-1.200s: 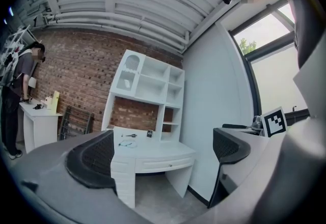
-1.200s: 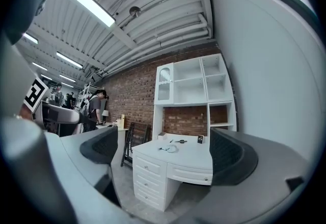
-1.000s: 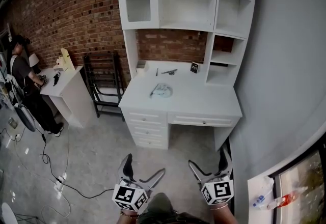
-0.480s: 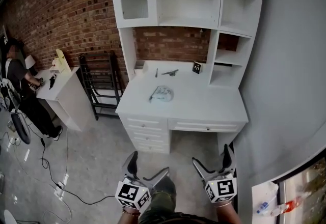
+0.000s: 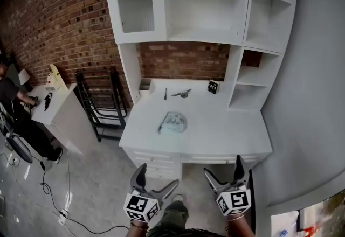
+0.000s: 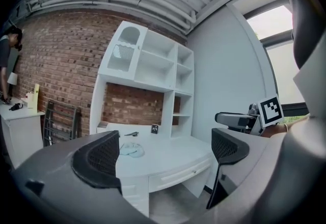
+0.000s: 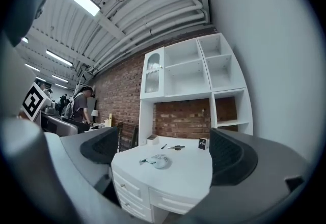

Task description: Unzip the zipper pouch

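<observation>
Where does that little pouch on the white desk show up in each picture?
Head view: pouch at centre, on the desk's left half.
Left gripper view: pouch low, left of centre.
Right gripper view: pouch low, centre.
Shared landmark: small black sign behind it.

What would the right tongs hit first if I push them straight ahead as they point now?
Open air at first: the right tongs are open and empty. Past that gap they would probably meet the white desk, at its top close to the zipper pouch. Depth is hard to judge here.
</observation>
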`<state>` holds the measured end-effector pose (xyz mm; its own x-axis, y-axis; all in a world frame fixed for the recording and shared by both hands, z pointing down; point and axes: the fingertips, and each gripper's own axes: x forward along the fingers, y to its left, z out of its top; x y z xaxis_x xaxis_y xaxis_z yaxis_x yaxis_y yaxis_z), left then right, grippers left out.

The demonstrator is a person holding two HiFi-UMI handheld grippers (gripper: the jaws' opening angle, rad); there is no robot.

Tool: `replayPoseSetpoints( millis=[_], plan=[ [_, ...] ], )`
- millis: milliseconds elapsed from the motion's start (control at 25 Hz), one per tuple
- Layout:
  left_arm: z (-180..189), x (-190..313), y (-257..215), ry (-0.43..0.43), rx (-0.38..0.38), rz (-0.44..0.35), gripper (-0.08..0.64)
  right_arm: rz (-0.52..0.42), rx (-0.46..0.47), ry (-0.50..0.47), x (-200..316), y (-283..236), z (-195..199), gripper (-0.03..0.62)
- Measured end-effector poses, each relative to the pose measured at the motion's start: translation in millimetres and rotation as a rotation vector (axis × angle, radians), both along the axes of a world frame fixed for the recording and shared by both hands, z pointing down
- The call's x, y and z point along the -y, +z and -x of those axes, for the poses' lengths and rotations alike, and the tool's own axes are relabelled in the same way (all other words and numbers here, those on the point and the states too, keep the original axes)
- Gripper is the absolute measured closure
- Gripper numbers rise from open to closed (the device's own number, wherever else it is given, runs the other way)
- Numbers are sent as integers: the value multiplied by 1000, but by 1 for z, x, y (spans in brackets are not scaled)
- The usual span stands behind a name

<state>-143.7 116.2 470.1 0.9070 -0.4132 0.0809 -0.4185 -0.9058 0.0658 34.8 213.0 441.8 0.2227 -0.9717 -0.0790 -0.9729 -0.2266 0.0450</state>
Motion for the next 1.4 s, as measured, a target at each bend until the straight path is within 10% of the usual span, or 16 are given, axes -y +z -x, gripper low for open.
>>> replayPoseSetpoints(
  millis=[1120,1400],
  plan=[
    [-103,254,27,7,67,65,-6,128,91,-43,261,38,-116,35],
    [-115,279,36,11,88,71,-6,197,147,-185,304,65,-119,35]
  ],
)
